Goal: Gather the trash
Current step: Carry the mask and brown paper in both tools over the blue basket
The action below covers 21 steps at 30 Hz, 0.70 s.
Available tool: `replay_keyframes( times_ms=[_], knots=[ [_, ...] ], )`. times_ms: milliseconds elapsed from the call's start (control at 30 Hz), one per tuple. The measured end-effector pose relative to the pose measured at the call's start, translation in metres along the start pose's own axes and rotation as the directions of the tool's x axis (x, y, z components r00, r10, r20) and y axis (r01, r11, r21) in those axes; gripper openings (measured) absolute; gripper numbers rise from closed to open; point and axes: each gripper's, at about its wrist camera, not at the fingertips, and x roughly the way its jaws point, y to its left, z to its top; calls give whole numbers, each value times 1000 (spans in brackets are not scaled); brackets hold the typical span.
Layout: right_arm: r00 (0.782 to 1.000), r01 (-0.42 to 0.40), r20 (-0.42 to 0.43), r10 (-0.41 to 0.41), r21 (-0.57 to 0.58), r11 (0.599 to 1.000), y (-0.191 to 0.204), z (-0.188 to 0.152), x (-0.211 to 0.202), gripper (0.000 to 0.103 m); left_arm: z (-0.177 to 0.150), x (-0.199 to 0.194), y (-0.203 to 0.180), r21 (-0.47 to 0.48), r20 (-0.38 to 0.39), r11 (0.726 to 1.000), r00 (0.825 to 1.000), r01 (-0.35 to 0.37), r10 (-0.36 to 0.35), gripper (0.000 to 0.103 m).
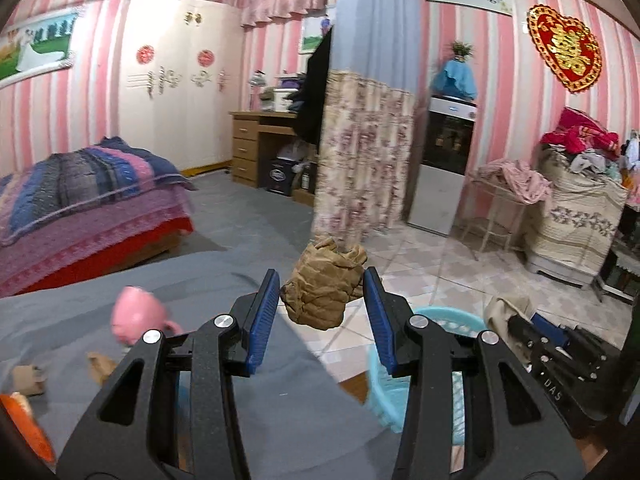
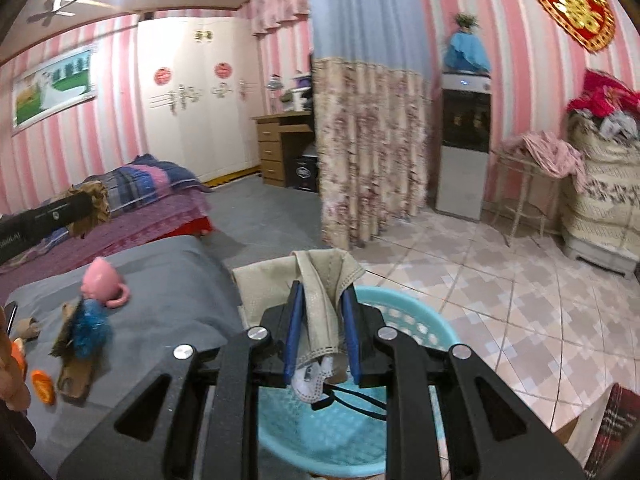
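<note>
Left gripper (image 1: 320,304) clamps crumpled brown paper (image 1: 322,286), right gripper (image 2: 322,332) beige cloth (image 2: 324,292) — turquoise basket (image 2: 420,320) below, pink mug (image 2: 102,282) aside.

Crumpled brown paper wad (image 1: 322,284) aloft, beige cloth mask (image 2: 326,304) draped above turquoise basket (image 2: 416,320)

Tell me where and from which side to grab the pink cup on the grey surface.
Take the pink cup across its rounded body, coming from above. It looks tipped over on the grey surface, with its loop handle sticking out toward the basket side, so set the jaws either side of the body, clear of the handle. The blue fluffy thing crowds its near side, probably ruling out a low approach from there.
</note>
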Motion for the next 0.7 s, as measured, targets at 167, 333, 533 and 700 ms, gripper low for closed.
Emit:
replay_keyframes(
  times_ms=[167,333,533,700],
  knots=[
    [998,53,-15,-53,23,998,-28,-7,5,20,-18,31,-20,32,-45,999,999,31,-30,42],
    [997,72,-26,-70,78,994,-49,-13,7,20,-44,56,-30,71,-118,996,992,48,-39,42],
    [993,108,-56,-105,59,992,-55,-21,19,20,-71,83,-31,63,-190,994,979,92,-79,42],
    [992,116,-64,-111,77,990,-60,-28,23,20,-85,103,-48,82,-220,988,969,131,-111,42]
  ],
)
